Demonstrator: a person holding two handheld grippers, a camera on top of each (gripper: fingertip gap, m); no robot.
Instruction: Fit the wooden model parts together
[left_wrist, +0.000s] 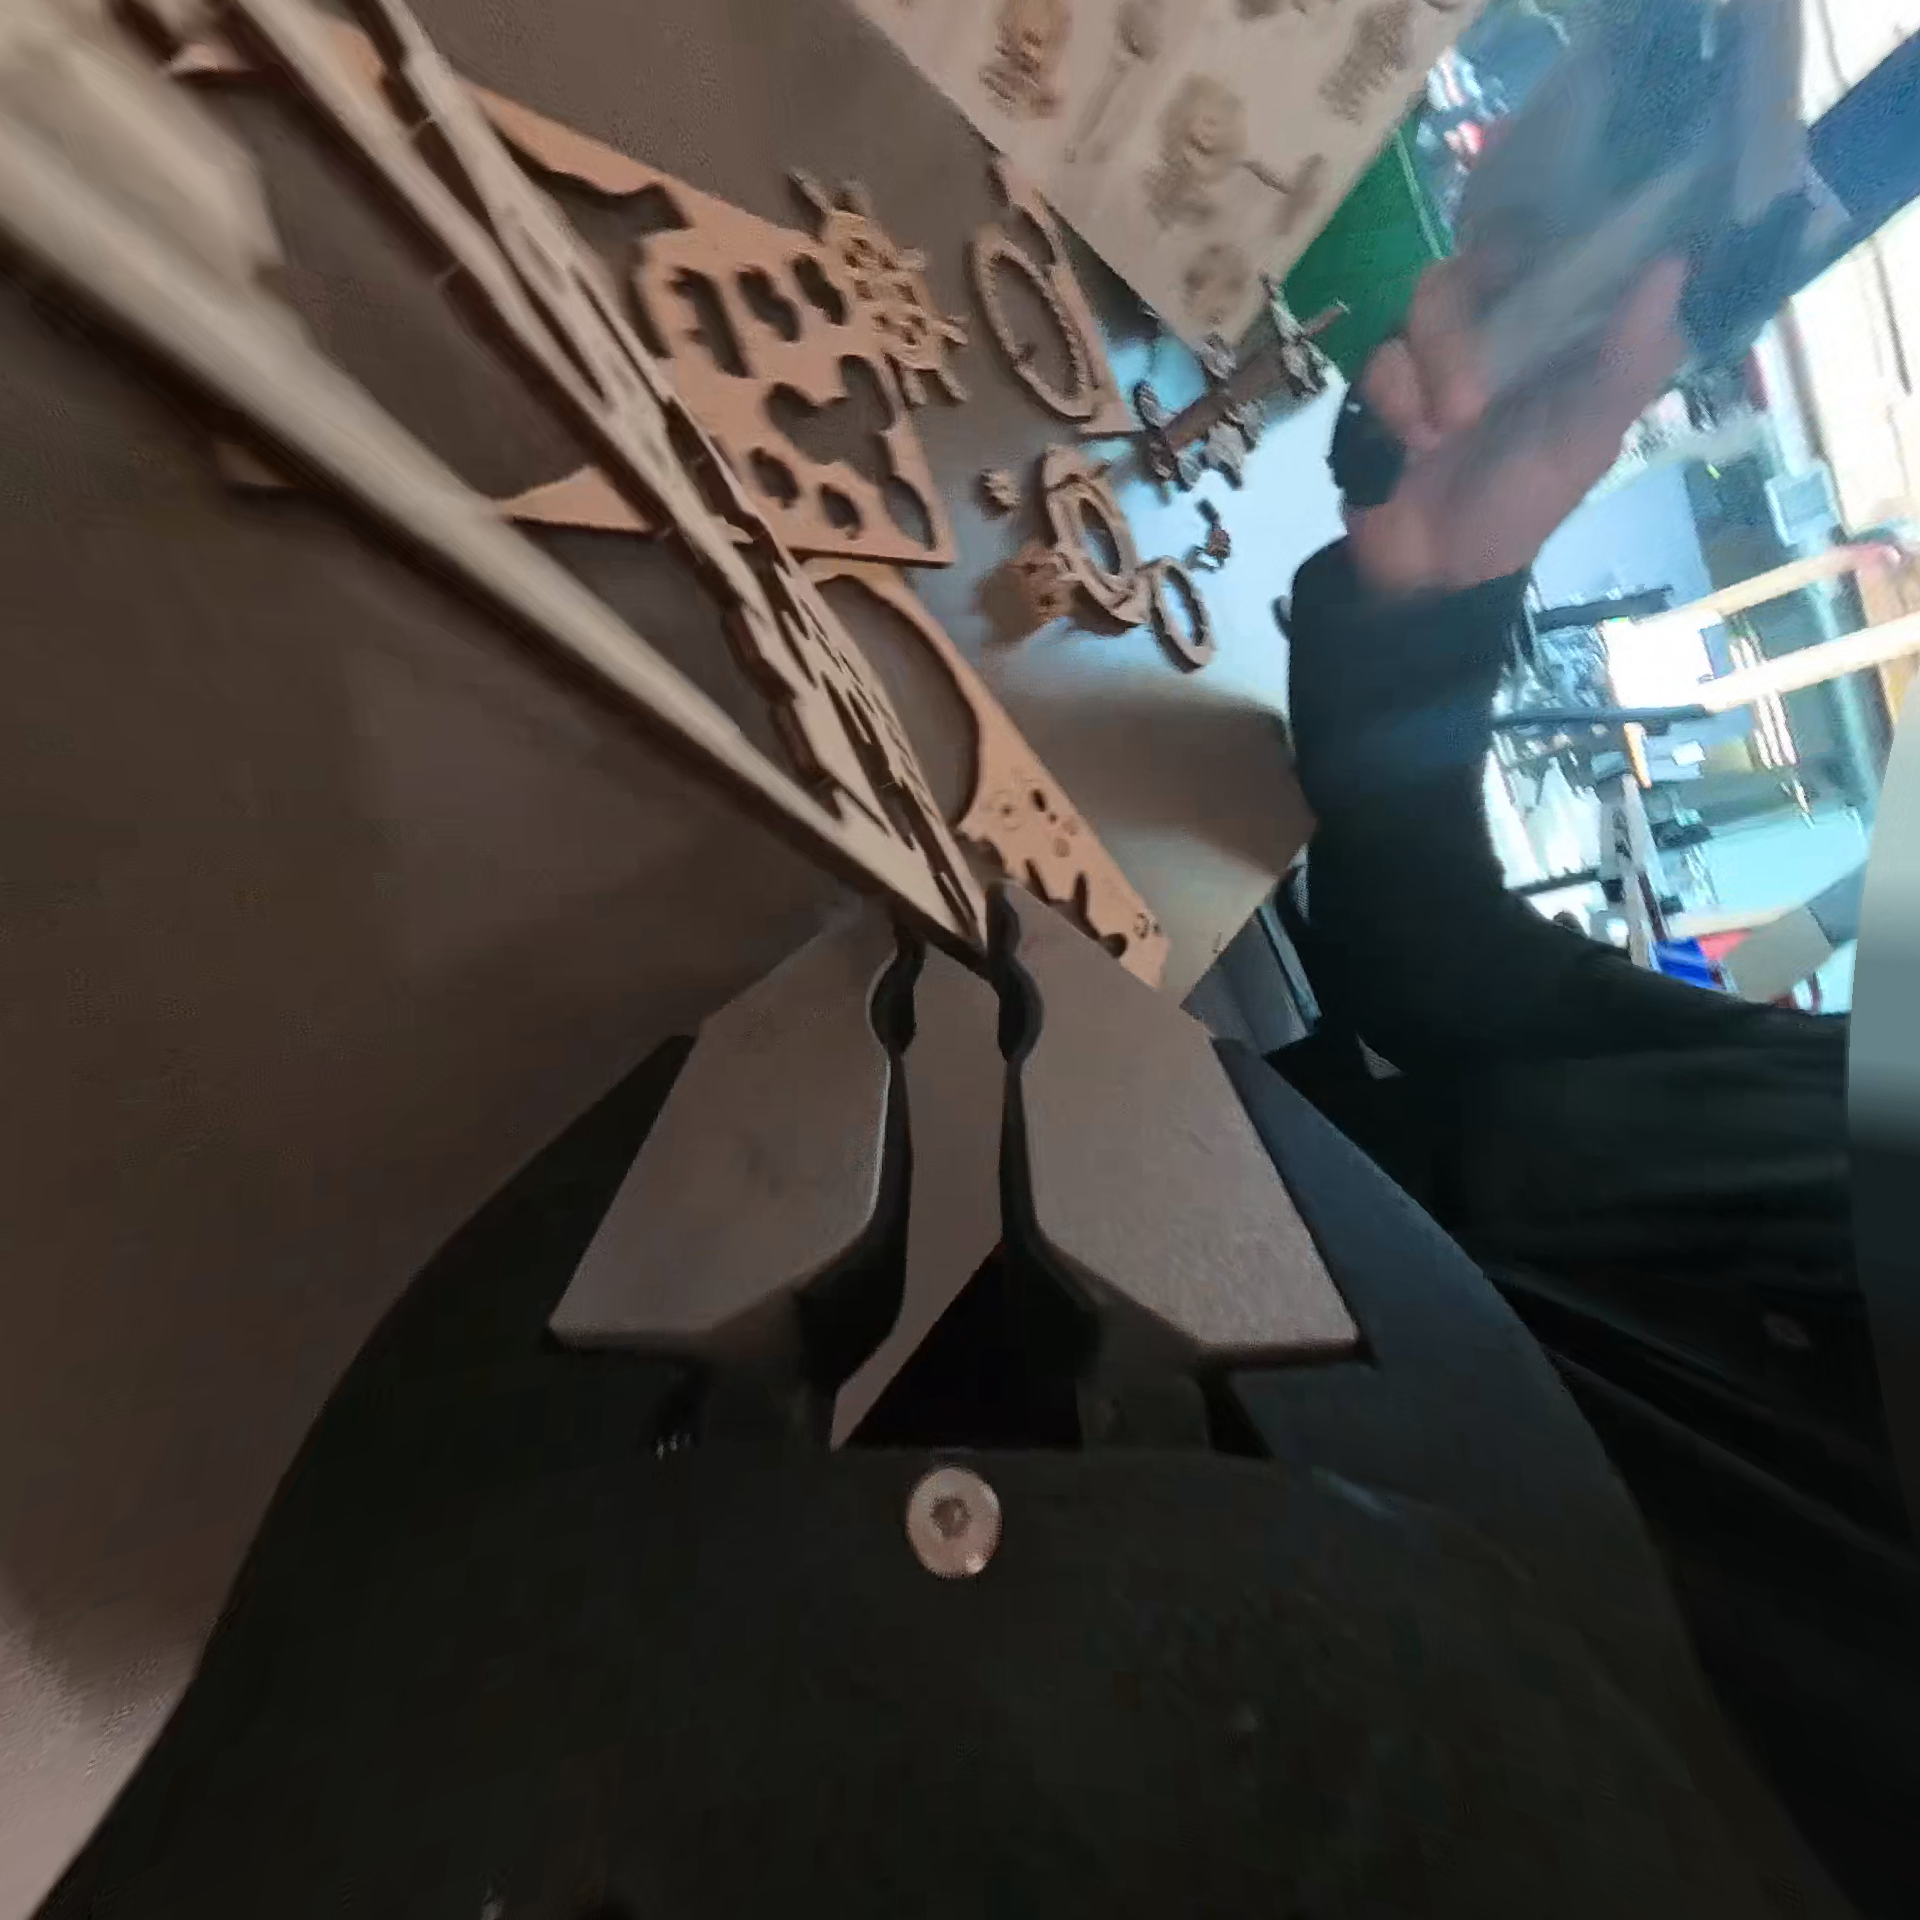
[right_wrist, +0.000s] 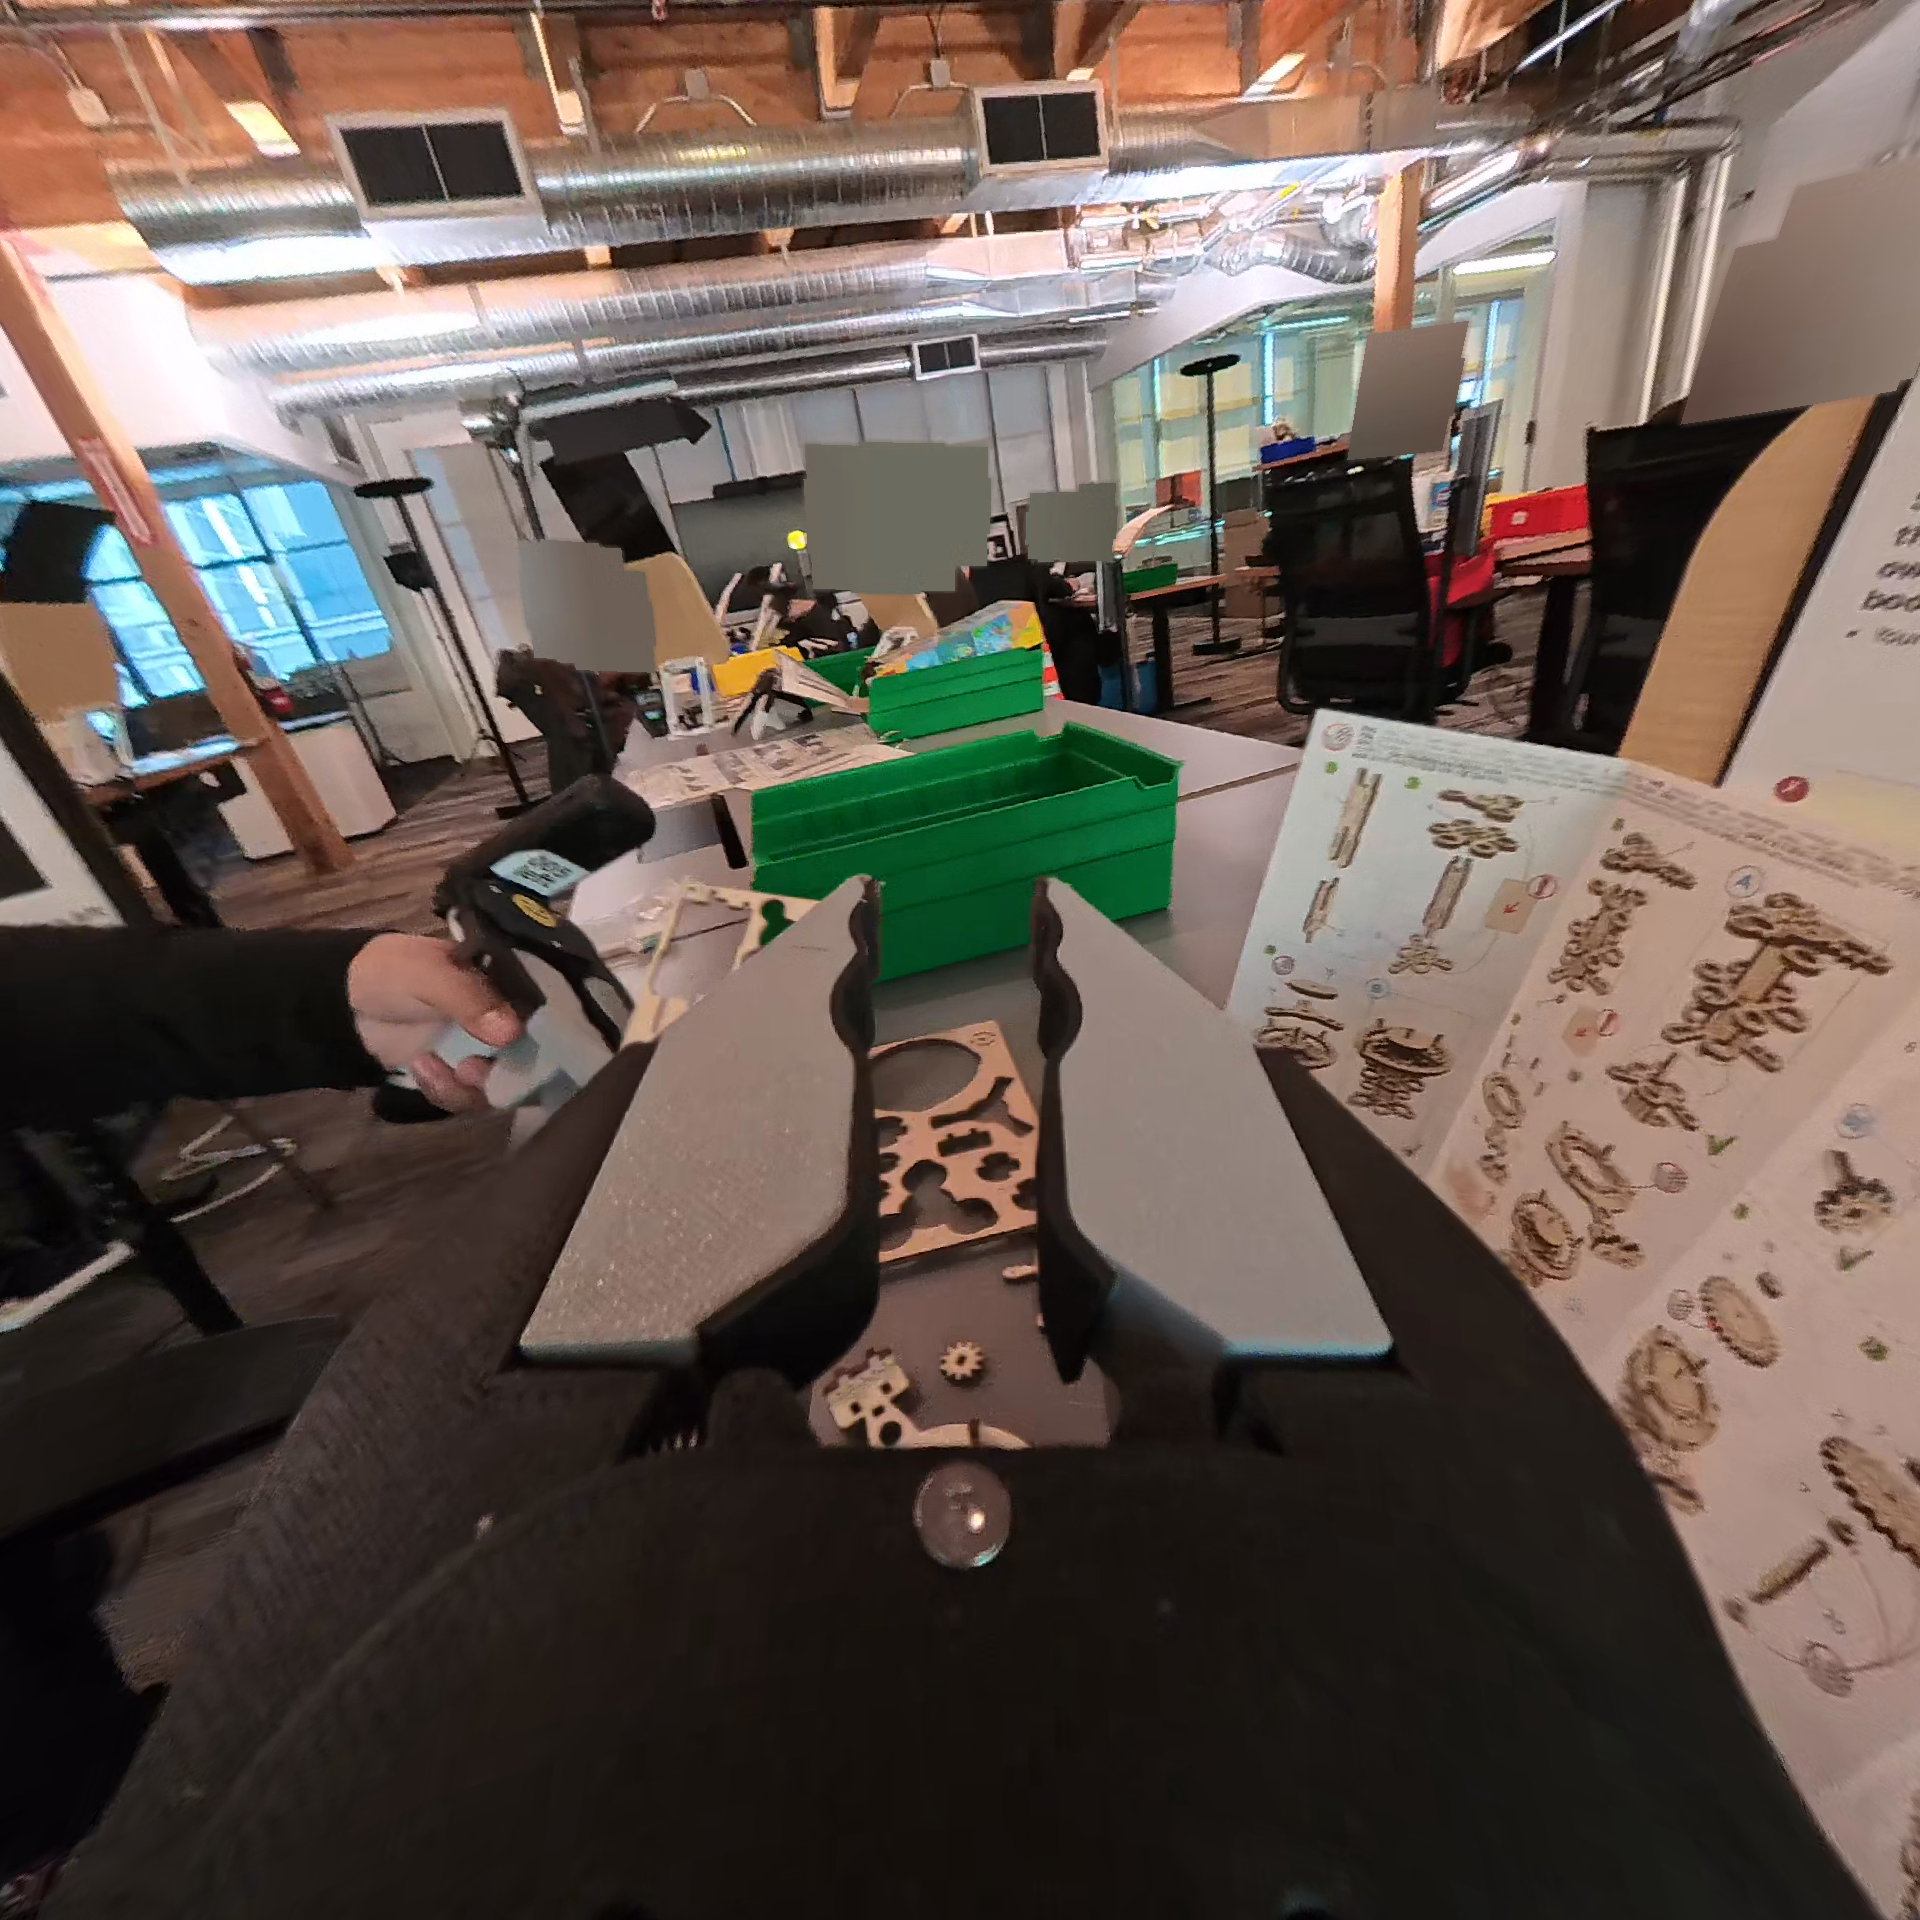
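Observation:
My left gripper (left_wrist: 951, 935) is shut on the corner of a thin wooden cut-out sheet (left_wrist: 623, 405), held up off the table and seen almost edge-on; the view is blurred. In the right wrist view the left gripper (right_wrist: 613, 997) shows at left in a hand, with that sheet (right_wrist: 717, 914) sticking up from it. My right gripper (right_wrist: 956, 914) is open and empty above the grey table (right_wrist: 1195, 935). Below it lie another punched-out sheet (right_wrist: 951, 1132), a small wooden gear (right_wrist: 961, 1361) and a pale flat part (right_wrist: 873, 1397). Wooden rings (left_wrist: 1034, 312) and a part-built model (left_wrist: 1236, 384) lie farther off.
A paper instruction sheet (right_wrist: 1558, 1039) stands at the right. Stacked green bins (right_wrist: 966, 831) sit at the table's back edge. A second punched sheet (left_wrist: 790, 353) lies on the table. A blurred hand (left_wrist: 1496, 436) and dark sleeve fill the right of the left wrist view. The grippers' ends are close to 25 cm from one another. The small wooden gear (right_wrist: 961, 1361) is about equally far from each gripper, around 20 cm. My left wrist view (left_wrist: 1003, 489) looks at it from another angle.

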